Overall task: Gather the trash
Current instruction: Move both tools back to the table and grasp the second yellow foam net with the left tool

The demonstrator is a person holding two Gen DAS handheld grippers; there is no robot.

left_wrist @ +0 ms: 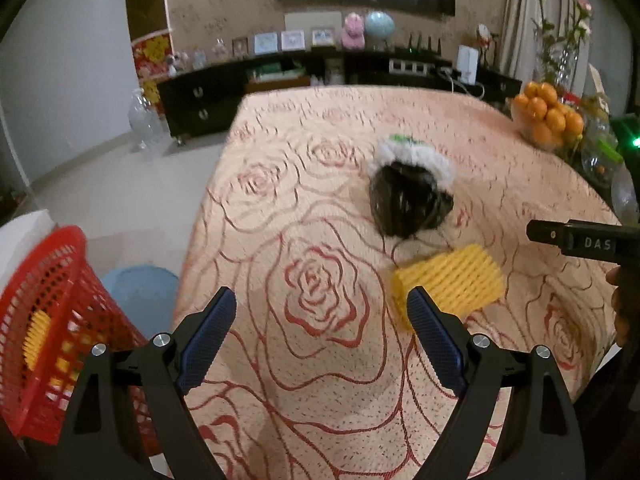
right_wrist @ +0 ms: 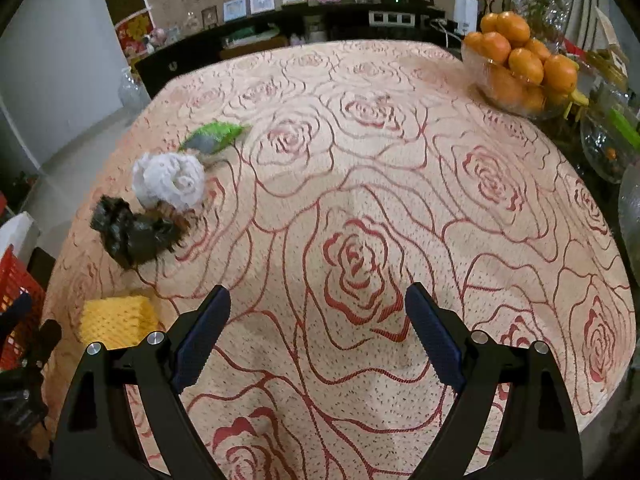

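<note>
Trash lies on a table with a rose-patterned cloth. A yellow foam fruit net is nearest, a crumpled black plastic bag sits beyond it, then a white crumpled tissue and a green wrapper. My left gripper is open over the cloth, its right finger just in front of the yellow net. Over bare cloth, well right of the trash, my right gripper is open and empty.
A red mesh basket stands off the table's left edge with yellow pieces inside, a blue stool beside it. A glass bowl of oranges and glass vases occupy the table's far right corner. A dark sideboard lines the back wall.
</note>
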